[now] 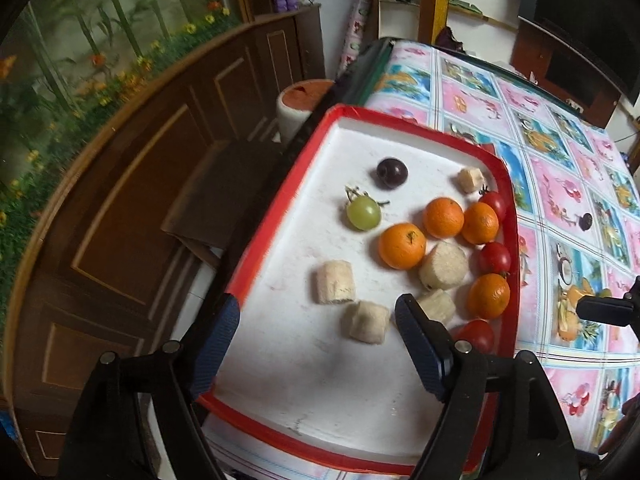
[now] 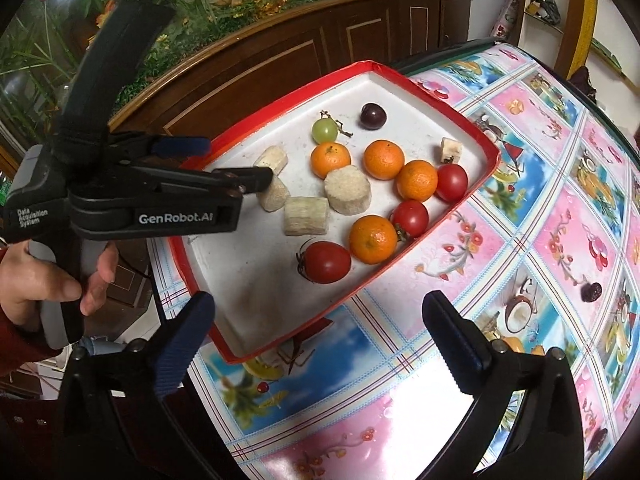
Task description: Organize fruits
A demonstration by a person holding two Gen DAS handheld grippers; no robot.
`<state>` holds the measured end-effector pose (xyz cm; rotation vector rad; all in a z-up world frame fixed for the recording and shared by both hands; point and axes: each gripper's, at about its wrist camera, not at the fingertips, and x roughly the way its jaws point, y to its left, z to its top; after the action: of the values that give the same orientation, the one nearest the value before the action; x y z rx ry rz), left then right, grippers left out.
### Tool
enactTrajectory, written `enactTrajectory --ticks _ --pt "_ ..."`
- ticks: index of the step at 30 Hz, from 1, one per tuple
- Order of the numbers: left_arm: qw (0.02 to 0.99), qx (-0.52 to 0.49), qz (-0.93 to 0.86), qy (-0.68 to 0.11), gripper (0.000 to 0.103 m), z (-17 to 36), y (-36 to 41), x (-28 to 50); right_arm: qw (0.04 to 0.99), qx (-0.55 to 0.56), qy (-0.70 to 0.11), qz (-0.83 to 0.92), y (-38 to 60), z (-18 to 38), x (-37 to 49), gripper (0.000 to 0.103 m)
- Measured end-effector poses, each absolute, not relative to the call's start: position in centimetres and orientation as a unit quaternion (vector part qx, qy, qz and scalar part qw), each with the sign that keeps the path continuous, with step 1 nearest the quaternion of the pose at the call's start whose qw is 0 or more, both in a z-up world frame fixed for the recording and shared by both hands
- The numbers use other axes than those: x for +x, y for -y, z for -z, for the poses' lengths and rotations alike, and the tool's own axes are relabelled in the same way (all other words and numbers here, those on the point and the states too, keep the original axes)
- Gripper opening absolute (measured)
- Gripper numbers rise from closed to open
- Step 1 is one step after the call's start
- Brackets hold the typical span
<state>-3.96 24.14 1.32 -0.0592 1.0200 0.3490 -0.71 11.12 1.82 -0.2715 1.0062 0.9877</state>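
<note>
While both the left tongs and right tongs are hanging released and empty, most fruits are lying gathered in the red-rimmed tray, one dark fruit remaining on the desk at its 4 o'clock.

The red-rimmed white tray lies flat on the table and holds the fruit loose. Four oranges and three cherry tomatoes cluster toward its right rim. Pale peeled banana pieces lie among them. A green grape and a dark grape sit near the far end. One dark fruit lies on the table, well apart from the tray.
</note>
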Motion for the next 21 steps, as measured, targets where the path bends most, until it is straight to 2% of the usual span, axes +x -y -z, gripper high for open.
enactTrajectory --ticks 5,10,21 --pt "0.861 -0.003 -0.187 -0.473 0.08 -2.4 -23.5 -4.4 0.757 -0.116 -0.463 -0.446 -10.8 -1.8 -0.3 0.103" --pt "0.862 -0.032 -0.165 -0.479 0.08 -2.6 -23.5 -4.4 0.762 -0.114 -0.459 -0.442 -10.5 -2.0 -0.1 0.103" --pt "0.853 -0.018 -0.164 -0.495 0.08 -2.0 -22.7 -4.2 0.765 -0.113 -0.455 -0.441 -10.3 -2.1 -0.1 0.103"
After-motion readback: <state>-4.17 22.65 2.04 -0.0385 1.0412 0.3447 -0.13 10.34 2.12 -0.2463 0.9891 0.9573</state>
